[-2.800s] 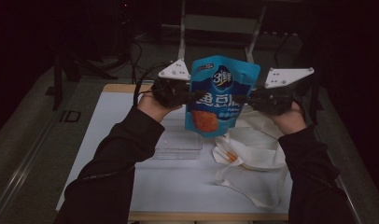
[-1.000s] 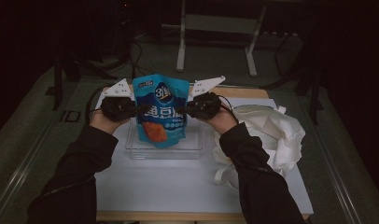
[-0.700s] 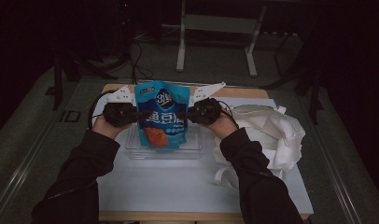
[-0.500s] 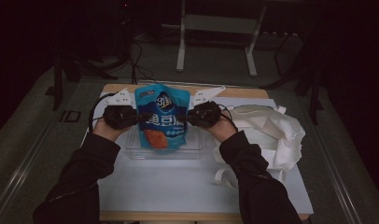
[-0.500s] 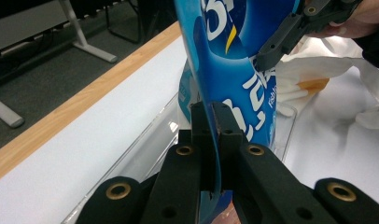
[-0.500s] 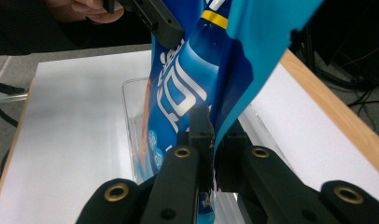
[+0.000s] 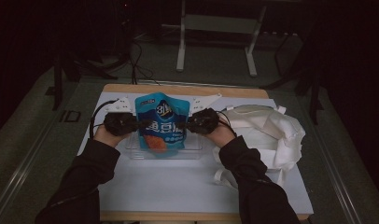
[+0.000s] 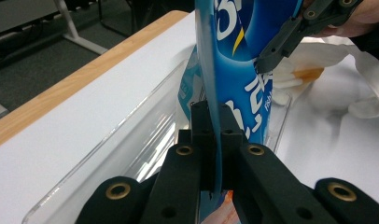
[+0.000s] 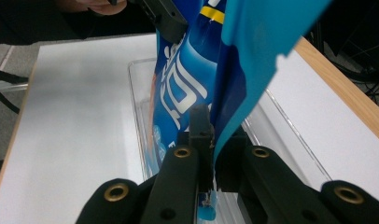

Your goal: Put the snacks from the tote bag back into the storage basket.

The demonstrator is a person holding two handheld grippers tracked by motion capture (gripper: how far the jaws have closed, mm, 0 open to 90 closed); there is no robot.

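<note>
While both grippers pinch it from opposite sides, a blue snack pouch [image 7: 160, 122] stands upright over a clear plastic tray [image 7: 192, 150] near the middle of the white table top [image 7: 178, 182]. Left gripper [image 7: 134, 124] clamped on the pouch's left edge; in the left gripper view its two black jaws are closed tight on the thin blue film [image 8: 215, 140]. Right gripper [image 7: 186, 125] likewise clamped on the right edge, jaws pressed together on the pouch seam in the right gripper view [image 9: 211, 144].

Pouch: glossy blue, large white lettering across the middle, a round white-and-blue logo near the top, an orange-red patch low on the front. Top edge slightly rounded, a paler blue band along it. Lower end sits within the tray's outline; whether it touches the tray floor cannot be told.

Tray walls transparent, low, rectangular [image 8: 131, 135].

Crumpled white cloth bag [image 7: 271, 135] lies on the table just to the right of the right hand [image 7: 220, 133]. Wooden table edge [image 7: 187, 89] shows at the far side.
</note>
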